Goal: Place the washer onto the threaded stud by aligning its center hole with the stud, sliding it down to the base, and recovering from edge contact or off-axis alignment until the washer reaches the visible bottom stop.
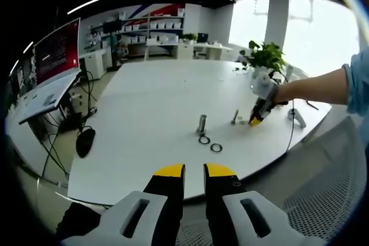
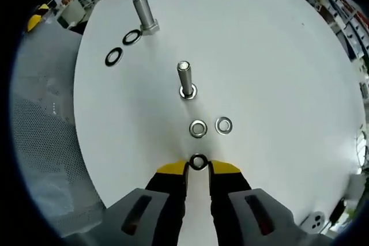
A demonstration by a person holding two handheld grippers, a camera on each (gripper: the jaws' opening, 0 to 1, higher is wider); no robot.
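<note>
Left gripper (image 1: 194,171) hangs off the bench (image 1: 150,119), fingers slightly apart, holding nothing. Right gripper (image 2: 198,167) has its fingers nearly closed around a washer (image 2: 198,162) on the bench, short of the stud (image 2: 185,79). Thin, stiff, slippery steel; best pinched by the rim.

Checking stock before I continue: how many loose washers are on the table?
5: two dark washers beside the large bolt, two silver washers near the small stud, one at the right gripper tips.
</note>
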